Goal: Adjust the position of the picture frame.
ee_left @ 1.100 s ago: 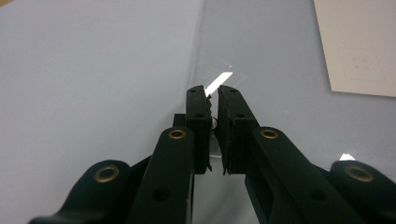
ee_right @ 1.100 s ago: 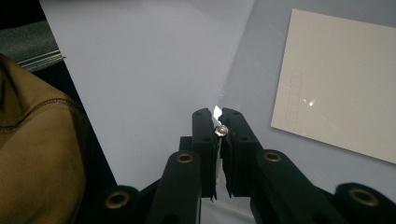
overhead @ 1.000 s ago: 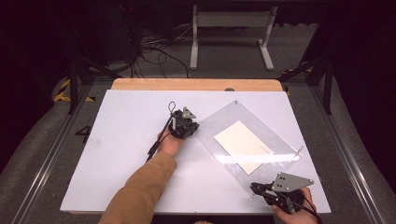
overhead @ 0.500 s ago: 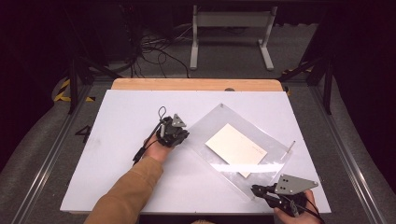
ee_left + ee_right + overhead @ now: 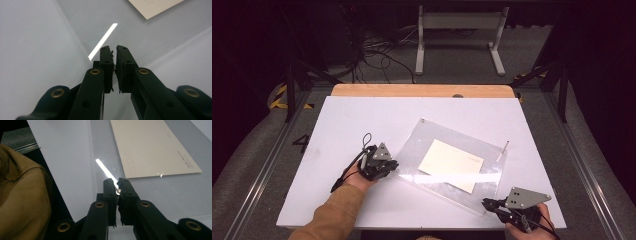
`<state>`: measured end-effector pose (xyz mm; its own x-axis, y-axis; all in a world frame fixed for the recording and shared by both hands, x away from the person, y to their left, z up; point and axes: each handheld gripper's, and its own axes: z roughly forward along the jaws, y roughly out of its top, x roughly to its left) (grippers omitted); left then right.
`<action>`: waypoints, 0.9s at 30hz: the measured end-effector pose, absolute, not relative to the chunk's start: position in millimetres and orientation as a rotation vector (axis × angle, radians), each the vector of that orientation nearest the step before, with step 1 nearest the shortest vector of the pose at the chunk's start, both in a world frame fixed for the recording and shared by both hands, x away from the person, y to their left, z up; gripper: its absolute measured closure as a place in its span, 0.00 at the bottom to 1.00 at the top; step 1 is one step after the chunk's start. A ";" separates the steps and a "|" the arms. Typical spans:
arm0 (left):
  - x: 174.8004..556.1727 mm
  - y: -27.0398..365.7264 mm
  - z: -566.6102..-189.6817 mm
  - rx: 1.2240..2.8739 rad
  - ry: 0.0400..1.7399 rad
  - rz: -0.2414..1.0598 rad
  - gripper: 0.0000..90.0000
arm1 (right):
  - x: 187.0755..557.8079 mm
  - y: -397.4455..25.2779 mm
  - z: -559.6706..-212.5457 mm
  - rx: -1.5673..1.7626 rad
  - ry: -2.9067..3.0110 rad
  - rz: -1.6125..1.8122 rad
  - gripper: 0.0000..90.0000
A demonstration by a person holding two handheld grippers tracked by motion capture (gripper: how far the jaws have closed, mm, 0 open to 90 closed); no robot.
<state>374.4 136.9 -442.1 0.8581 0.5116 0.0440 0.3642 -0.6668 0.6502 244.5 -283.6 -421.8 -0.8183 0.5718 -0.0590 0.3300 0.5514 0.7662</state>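
While both tongs were clenched on opposite corners of the clear rectangular acrylic sheet, the sheet lay skewed on the white table top, reaching from the left gripper across to the right gripper. Left gripper: jaws pinched on the sheet's near-left corner edge. Right gripper: jaws shut on the near-right corner, a small metal stud caught between the tips. The cream rectangular envelope sat at the sheet, ahead of both tongs; over or under it, could not tell.

Risks, as judged: both grips were thin corner pinches, so an uneven lift could twist the sheet out of one jaw pair. Tilting might slide the envelope off if it rested on top.

Room: the right gripper sat just beside the table's near edge, little margin behind it. Open white surface lay left of the left gripper and beyond the sheet's far corner. A thin metal pin stood beyond the right gripper, at the sheet's far-right corner.
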 end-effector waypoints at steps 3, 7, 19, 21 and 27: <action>360.2 143.3 -446.2 2.388 0.619 0.272 0.93 | 245.3 -283.0 -423.2 0.746 2.496 1.112 0.94; 343.7 147.0 -445.5 2.407 0.595 0.269 0.93 | 245.0 -282.9 -423.8 0.746 2.502 1.102 0.94; 336.9 149.8 -447.1 2.394 0.561 0.240 0.93 | 246.3 -285.3 -418.9 0.805 2.480 1.121 0.94; 335.8 147.8 -447.1 2.395 0.558 0.225 0.93 | 249.3 -286.9 -416.6 0.815 2.472 1.108 0.94; 333.0 143.4 -446.1 2.407 0.528 0.206 0.93 | 263.8 -292.3 -402.5 0.806 2.425 1.088 0.94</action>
